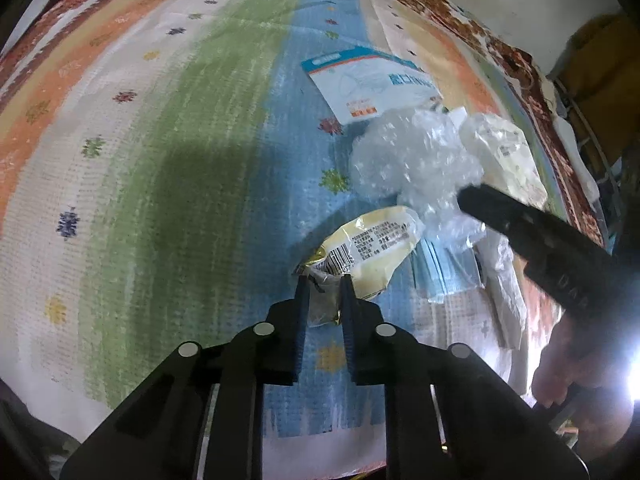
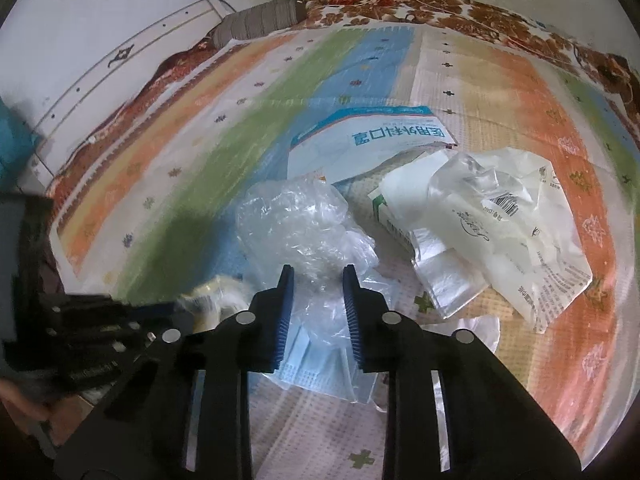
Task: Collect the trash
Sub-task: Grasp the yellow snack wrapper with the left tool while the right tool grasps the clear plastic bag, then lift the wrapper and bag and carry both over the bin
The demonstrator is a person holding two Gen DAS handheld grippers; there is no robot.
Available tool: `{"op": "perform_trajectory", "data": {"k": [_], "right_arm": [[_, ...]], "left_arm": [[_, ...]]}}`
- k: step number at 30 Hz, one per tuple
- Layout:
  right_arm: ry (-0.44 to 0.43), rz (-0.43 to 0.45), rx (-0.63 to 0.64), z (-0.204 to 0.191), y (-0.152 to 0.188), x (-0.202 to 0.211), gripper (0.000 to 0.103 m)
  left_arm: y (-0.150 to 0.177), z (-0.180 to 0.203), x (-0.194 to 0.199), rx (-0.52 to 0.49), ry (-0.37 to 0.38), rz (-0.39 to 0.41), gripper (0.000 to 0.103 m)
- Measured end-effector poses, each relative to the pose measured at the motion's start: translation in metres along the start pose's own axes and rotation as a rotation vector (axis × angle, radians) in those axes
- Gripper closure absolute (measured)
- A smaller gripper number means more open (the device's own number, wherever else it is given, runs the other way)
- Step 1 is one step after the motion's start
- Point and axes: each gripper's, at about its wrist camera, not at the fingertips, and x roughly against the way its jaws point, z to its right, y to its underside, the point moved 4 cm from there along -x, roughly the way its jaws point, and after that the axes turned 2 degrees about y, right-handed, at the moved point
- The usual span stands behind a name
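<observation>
Left hand-held gripper [image 1: 325, 282]: your jaws stand narrow, with the torn, open end of the yellow snack wrapper [image 1: 374, 248] between the fingertips; the pads look to be pinching the foil there.
Wrapper's lie: its long axis runs away from your left fingertips, up and to the right in the left wrist view, so you have it by the near end, with the barcode side up.
Right hand-held gripper [image 2: 317, 272]: narrow too, tips sunk into the crumpled clear plastic [image 2: 296, 220]; film sits between the fingers, but you cannot tell whether the pads have really bitten.
Which hand is nearer: left for the wrapper, right for the clear plastic; the two bits of trash lie just beside each other.
Where it all lies: on the striped bed cover [image 1: 168, 128], wrapper on the blue stripe, plastic beyond it.
Under the plastic: pale blue face masks [image 2: 308, 368] directly below your right fingers, likely to come up with the film.
Other trash: a white-and-blue mask packet [image 2: 360, 140] flat beyond the plastic; a milk carton [image 2: 394, 220] and printed white bags [image 2: 520, 232] to the right.
In the way: your two grippers are close, the right one's finger crossing just beyond the wrapper; lifting together could tangle them.
</observation>
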Motion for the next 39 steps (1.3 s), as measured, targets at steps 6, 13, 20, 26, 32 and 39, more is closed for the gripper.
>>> {"op": "perform_trajectory", "data": {"k": [6, 13, 20, 26, 32, 39], "right_arm": [[-0.018, 0.016, -0.025, -0.003, -0.002, 0.015, 0.084], [0.006, 0.048, -0.011, -0.013, 0.003, 0.049, 0.084], [0.049, 0.064, -0.005, -0.010, 0.012, 0.084, 0.084], [0.075, 0.086, 0.014, -0.016, 0.026, 0.111, 0.084], [0.081, 0.123, 0.015, -0.020, 0.038, 0.143, 0.084], [0.089, 0.155, 0.016, -0.026, 0.055, 0.172, 0.084]], "left_arm": [[-0.007, -0.009, 0.023, 0.088, 0.006, 0.021, 0.091], [-0.010, -0.011, 0.046, 0.107, 0.000, 0.057, 0.091], [-0.009, 0.000, 0.062, 0.086, 0.011, 0.079, 0.091], [-0.001, 0.010, 0.085, 0.065, 0.022, 0.110, 0.091], [0.008, 0.022, 0.114, 0.053, 0.062, 0.161, 0.091], [0.020, 0.036, 0.135, 0.031, 0.097, 0.202, 0.091]]}}
